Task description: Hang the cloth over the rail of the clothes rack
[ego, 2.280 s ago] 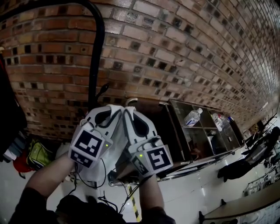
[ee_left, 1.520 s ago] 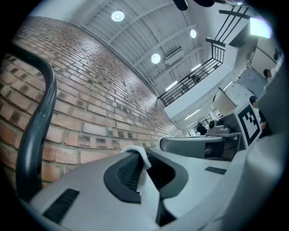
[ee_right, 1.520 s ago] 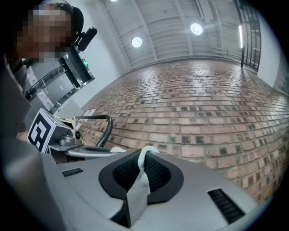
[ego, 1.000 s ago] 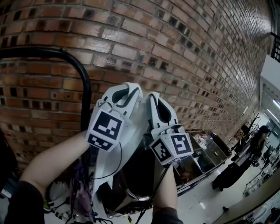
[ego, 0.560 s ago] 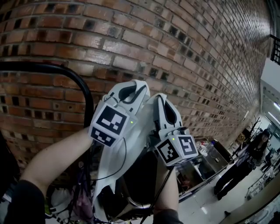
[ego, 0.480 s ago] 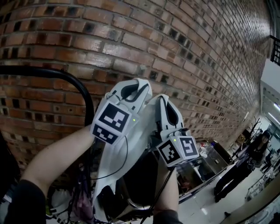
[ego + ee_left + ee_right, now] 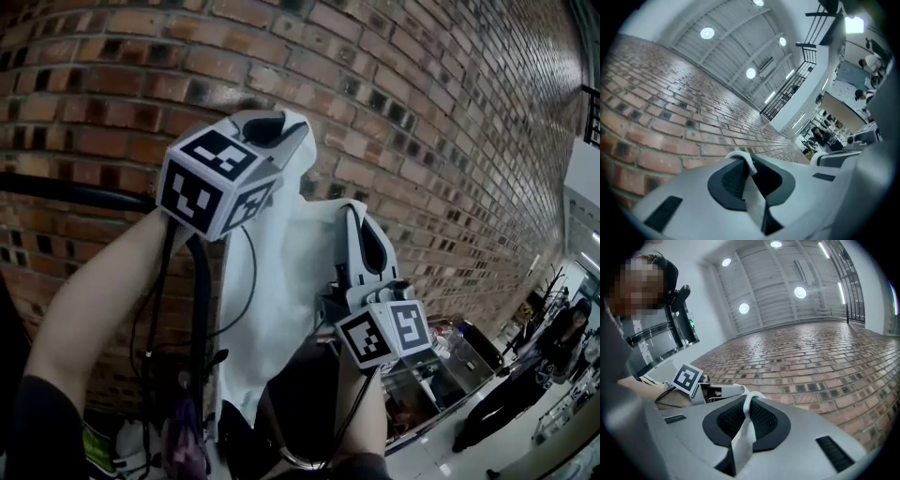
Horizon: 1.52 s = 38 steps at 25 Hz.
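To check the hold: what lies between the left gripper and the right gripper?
The cloth, pinched by both, hangs between them; the head view shows it.

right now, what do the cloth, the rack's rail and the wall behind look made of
Cloth: probably thin woven fabric; matt white, hanging in soft folds.
Rail: likely painted or coated metal tube; black, smooth and round.
Wall: brick; reddish-brown, rough and matt, with pale mortar lines.

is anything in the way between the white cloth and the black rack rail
Nothing visible does. The white fabric cloth, pinched by the left gripper and right gripper, hangs just right of the black metal rail where it bends.
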Available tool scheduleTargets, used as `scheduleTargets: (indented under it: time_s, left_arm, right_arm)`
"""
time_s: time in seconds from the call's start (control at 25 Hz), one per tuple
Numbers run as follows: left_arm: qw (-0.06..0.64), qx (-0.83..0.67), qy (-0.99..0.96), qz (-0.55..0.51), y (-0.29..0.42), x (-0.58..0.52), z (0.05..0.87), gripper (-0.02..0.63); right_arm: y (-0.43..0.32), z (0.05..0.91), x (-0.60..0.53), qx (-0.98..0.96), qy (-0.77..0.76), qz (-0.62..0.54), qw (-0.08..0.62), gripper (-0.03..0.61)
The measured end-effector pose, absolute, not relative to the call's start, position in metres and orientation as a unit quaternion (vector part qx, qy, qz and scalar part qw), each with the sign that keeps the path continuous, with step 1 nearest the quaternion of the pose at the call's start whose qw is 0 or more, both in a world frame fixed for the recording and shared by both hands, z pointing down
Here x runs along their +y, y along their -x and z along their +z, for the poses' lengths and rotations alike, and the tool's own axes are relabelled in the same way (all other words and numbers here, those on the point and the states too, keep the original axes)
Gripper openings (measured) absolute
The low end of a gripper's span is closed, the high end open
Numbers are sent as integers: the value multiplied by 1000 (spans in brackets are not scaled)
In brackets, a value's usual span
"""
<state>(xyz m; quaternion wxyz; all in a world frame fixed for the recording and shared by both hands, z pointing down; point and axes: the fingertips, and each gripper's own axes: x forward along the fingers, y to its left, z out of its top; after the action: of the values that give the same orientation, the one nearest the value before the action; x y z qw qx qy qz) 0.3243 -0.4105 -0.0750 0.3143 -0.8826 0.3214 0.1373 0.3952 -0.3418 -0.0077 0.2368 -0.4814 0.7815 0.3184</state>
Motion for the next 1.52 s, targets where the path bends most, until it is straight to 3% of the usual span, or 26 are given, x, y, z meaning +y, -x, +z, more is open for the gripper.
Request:
scheduleTargets:
  time_s: [0.36, 0.6, 0.68, 1.12, 1.52]
  left_arm:
    - [403, 390, 817, 139, -190, -402, -124, 28]
    - [565, 382, 721, 121, -117, -363, -121, 31]
    - [590, 393, 695, 121, -88, -351, -120, 32]
    - [583, 480, 647, 108, 59, -333, -117, 31]
    - [515, 453, 725, 58, 131, -362, -150, 31]
  right_arm:
    - [-302, -21, -354, 826, 394, 302, 268, 43]
    - [-241, -26, -340, 829, 361, 348, 247, 43]
    - [-221, -28, -333, 827, 354, 364, 242, 43]
    - [-111, -24, -312, 793, 363, 450, 190, 43]
    - [-129, -55, -300, 760, 417, 421, 267, 43]
